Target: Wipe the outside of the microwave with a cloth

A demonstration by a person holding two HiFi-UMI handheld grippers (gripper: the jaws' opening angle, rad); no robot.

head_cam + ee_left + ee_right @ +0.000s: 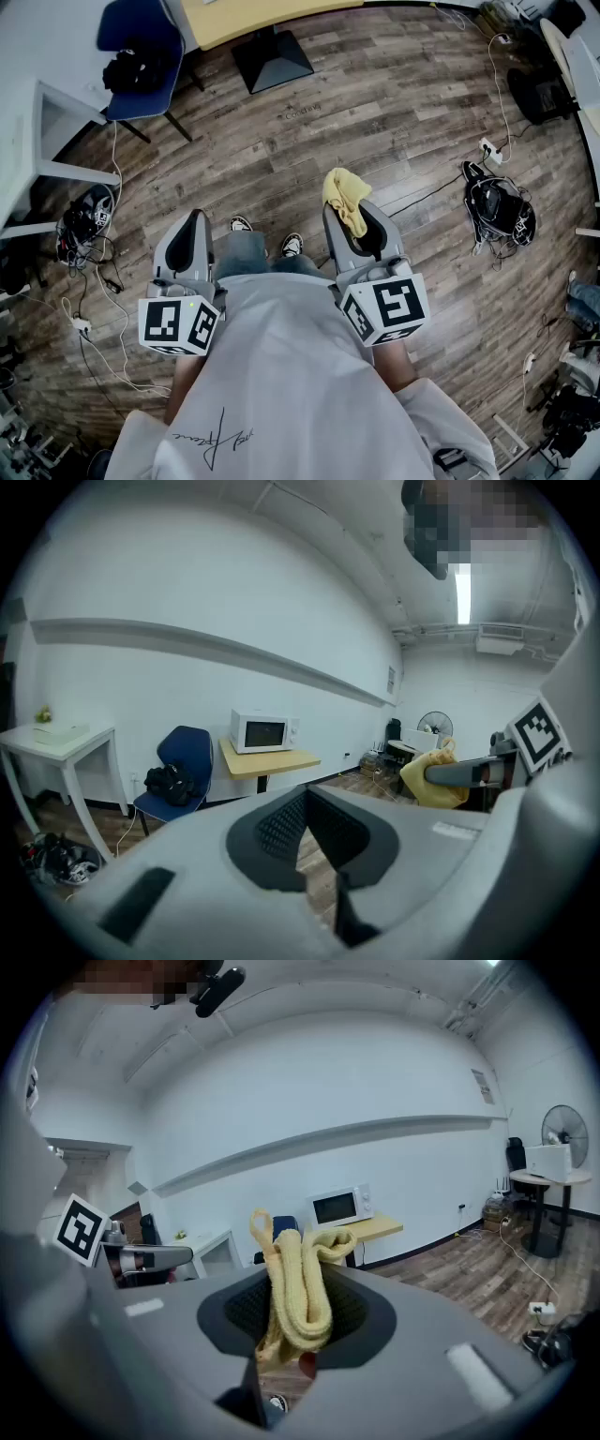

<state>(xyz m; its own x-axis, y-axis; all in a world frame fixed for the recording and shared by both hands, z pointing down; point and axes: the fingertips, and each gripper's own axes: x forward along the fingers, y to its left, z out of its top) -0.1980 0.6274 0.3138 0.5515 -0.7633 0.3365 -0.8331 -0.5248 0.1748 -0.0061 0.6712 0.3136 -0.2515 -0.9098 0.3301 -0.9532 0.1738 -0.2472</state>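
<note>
The wooden counter (274,759) at the far wall carries the white microwave (263,732). The right claw (295,1312) is closed on the yellow cloth (300,1274), well apart from the microwave. The left claw (305,803) is closed and holds nothing.

Seen from the head view, the bench (246,15) lies at twelve o'clock from the person, across the floor (375,103). The microwave (263,733) stands on it, against the wall. The chair (141,42) is at eleven o'clock, just left of the bench, with a bag (137,68) on its seat. A side table (36,117) stands at ten o'clock, with a heap of cables (86,217) on the floor beside it at nine. Another tangle of gear (498,207) lies at two o'clock. The left hand-held gripper (194,221) and the right hand-held gripper (362,227) flank the person's shoes (267,234). The cloth (345,197) sits between the right one's jaws.
</note>
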